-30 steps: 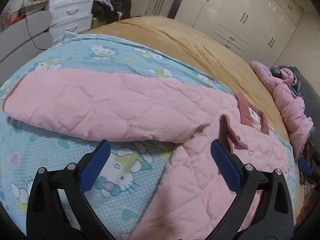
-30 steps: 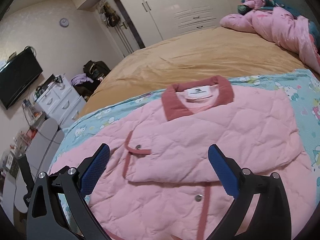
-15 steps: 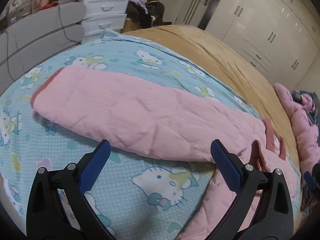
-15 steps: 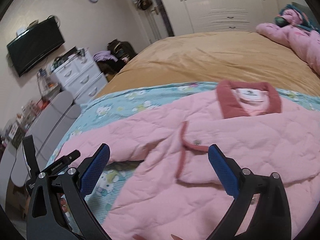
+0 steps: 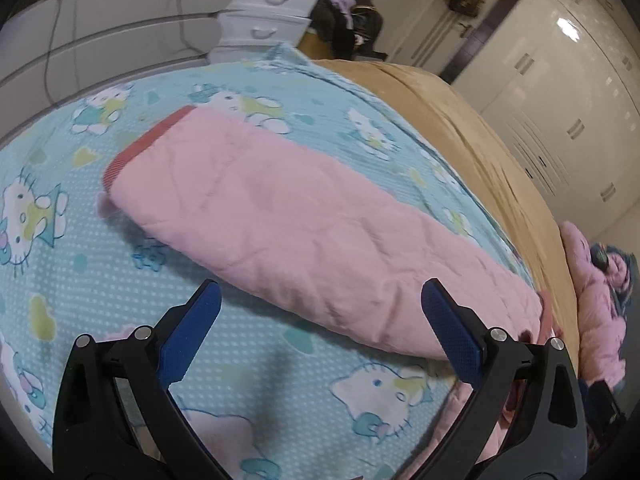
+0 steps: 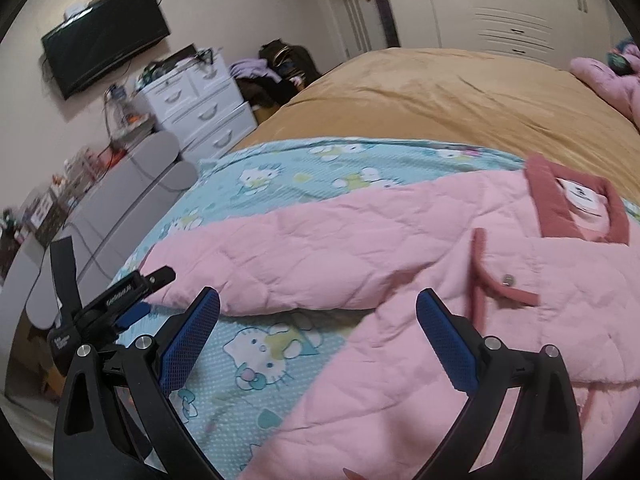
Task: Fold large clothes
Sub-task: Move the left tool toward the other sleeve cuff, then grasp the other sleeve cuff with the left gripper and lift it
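Note:
A pink quilted jacket [image 6: 420, 264] lies flat on a blue cat-print blanket [image 6: 256, 360], its dark pink collar [image 6: 576, 208] at the far right. One long sleeve [image 5: 288, 232] stretches out to the left and ends in a red cuff [image 5: 140, 148]. My left gripper [image 5: 320, 332] hangs open just short of the sleeve's near edge, holding nothing. My right gripper [image 6: 318, 340] is open too, over the sleeve's armpit and the jacket's front. The left gripper [image 6: 128, 300] shows in the right wrist view beside the sleeve's end.
The blanket covers a bed with a tan spread [image 6: 440, 96]. A second pink garment [image 5: 600, 312] is heaped at the bed's far right. White drawers [image 6: 200, 108], a grey bench [image 6: 120, 208] and a wall television [image 6: 104, 52] stand left of the bed. White wardrobes [image 6: 500, 4] line the far wall.
Both grippers have swung left along the jacket. The left one now faces the sleeve and its cuff; the right one has moved from the chest to the sleeve's base. Both stayed open.

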Motion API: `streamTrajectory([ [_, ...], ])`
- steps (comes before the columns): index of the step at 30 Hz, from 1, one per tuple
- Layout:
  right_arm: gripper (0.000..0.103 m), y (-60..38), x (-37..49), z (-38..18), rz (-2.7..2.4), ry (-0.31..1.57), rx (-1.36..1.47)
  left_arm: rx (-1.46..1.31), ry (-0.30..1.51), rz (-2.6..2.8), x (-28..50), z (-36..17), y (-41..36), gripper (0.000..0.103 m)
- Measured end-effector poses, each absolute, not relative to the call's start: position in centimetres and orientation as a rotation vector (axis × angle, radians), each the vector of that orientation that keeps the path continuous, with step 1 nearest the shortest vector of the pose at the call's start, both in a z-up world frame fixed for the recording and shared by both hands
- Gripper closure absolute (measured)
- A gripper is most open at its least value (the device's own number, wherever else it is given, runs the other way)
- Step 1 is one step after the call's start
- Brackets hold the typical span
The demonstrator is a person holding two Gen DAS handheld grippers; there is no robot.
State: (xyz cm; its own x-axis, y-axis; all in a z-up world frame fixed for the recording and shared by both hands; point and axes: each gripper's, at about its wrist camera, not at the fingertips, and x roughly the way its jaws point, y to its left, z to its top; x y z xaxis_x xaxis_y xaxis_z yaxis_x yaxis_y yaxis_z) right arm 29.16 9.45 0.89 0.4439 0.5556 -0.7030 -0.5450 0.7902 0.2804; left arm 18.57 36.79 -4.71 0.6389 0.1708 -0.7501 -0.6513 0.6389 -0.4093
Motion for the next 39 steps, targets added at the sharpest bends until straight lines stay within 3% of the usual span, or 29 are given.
streamTrajectory([
  [15, 0.005, 11.2, 28.0, -0.6, 0.706, 0.917, -0.013, -0.958, 0.716, 0.58, 17.9, -9.0, 43.2, 0.009],
  [21, 0.005, 9.9, 27.7, -1.1, 0.685, 0.932, -0.002, -1.021, 0.617, 0.591, 18.4, -10.7, 44.7, 0.01],
  [23, 0.005, 9.2, 27.4, -1.1, 0.677, 0.93, -0.011, -1.022, 0.579, 0.602, 18.2, -10.6, 44.6, 0.029],
  [25, 0.005, 8.5, 27.2, -1.1, 0.662, 0.927, -0.017, -1.003, 0.577, 0.613, 18.1, -10.6, 44.5, 0.056],
  [26, 0.005, 8.2, 27.2, -1.1, 0.656, 0.926, -0.016, -0.985, 0.572, 0.602, 18.0, -10.3, 44.4, 0.061],
  [27, 0.005, 7.6, 27.1, -1.2, 0.648, 0.926, -0.013, -0.956, 0.563, 0.594, 17.9, -9.7, 44.2, 0.076],
  [28, 0.005, 7.2, 27.1, -1.1, 0.64, 0.926, -0.01, -0.934, 0.548, 0.586, 17.8, -9.2, 44.1, 0.082],
  [39, 0.005, -0.7, 25.8, -1.2, 0.523, 0.903, 0.026, -0.807, 0.335, 0.424, 17.0, -0.3, 40.1, 0.091],
])
